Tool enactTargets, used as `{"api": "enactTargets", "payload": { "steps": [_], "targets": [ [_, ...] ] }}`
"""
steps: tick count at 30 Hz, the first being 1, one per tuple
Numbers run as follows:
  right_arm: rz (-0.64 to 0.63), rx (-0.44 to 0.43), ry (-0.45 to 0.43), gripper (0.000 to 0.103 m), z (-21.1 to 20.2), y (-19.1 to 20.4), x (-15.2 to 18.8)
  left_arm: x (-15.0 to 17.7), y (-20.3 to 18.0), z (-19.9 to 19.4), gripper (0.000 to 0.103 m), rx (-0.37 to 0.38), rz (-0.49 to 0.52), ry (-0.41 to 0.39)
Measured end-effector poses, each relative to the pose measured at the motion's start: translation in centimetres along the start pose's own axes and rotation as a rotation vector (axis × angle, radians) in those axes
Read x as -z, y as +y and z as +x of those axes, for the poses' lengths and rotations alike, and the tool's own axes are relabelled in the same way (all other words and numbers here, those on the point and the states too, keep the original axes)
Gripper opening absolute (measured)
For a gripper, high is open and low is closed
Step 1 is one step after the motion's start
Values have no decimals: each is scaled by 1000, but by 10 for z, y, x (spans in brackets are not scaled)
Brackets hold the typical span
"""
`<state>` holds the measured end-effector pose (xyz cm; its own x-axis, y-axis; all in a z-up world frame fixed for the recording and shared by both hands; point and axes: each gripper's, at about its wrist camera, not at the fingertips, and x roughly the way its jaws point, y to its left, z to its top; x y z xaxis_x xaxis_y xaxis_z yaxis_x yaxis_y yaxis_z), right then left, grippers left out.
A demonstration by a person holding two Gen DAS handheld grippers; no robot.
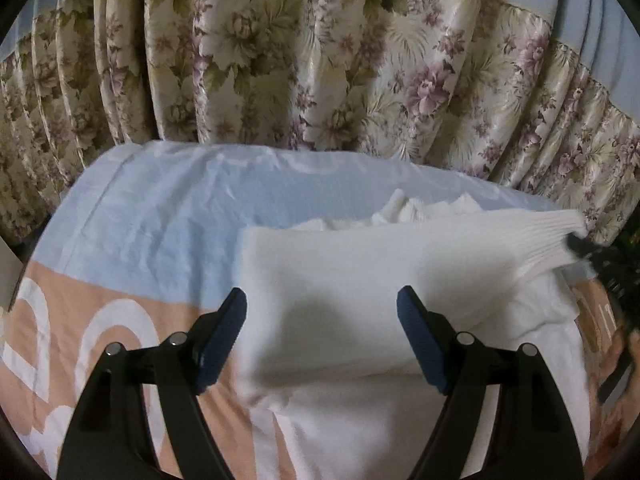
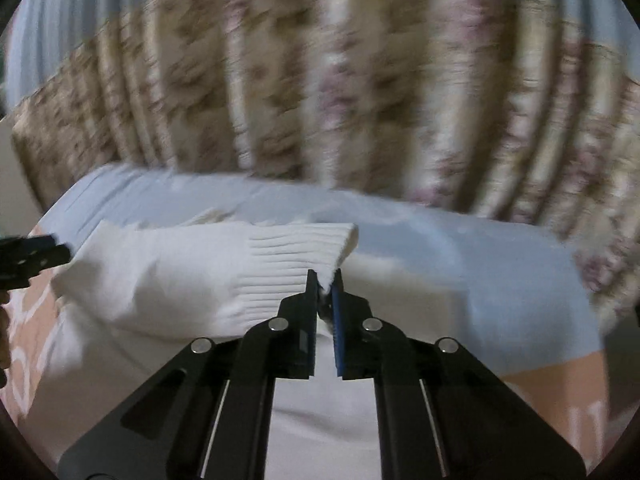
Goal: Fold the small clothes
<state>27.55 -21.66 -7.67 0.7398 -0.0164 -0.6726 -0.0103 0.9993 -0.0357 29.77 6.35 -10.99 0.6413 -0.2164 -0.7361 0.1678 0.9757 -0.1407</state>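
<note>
White knit garment (image 2: 168, 280) lies on the bedsheet (image 1: 160, 216), cuff pinched by right hand-held gripper (image 2: 325, 280); left hand-held gripper (image 1: 322, 300) spread apart.

A bed (image 1: 132, 216) carries everything, spread with a cover that is pale blue at the far side and peach with white lettering nearer the camera. A white knitted garment (image 1: 360, 300) lies on the cover, partly folded, its ribbed cuff (image 2: 296, 256) raised off the surface.
</note>
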Motion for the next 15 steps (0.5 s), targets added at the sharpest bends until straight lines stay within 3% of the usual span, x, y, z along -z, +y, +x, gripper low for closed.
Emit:
{"api": "enactTargets", "payload": {
  "steps": [6, 15],
  "targets": [
    [189, 3, 232, 7, 36, -76, 33, 1, 2, 25, 78, 3, -31, 56],
    [160, 23, 283, 9, 54, -87, 42, 13, -5, 47, 78, -45, 25, 124]
  ]
}}
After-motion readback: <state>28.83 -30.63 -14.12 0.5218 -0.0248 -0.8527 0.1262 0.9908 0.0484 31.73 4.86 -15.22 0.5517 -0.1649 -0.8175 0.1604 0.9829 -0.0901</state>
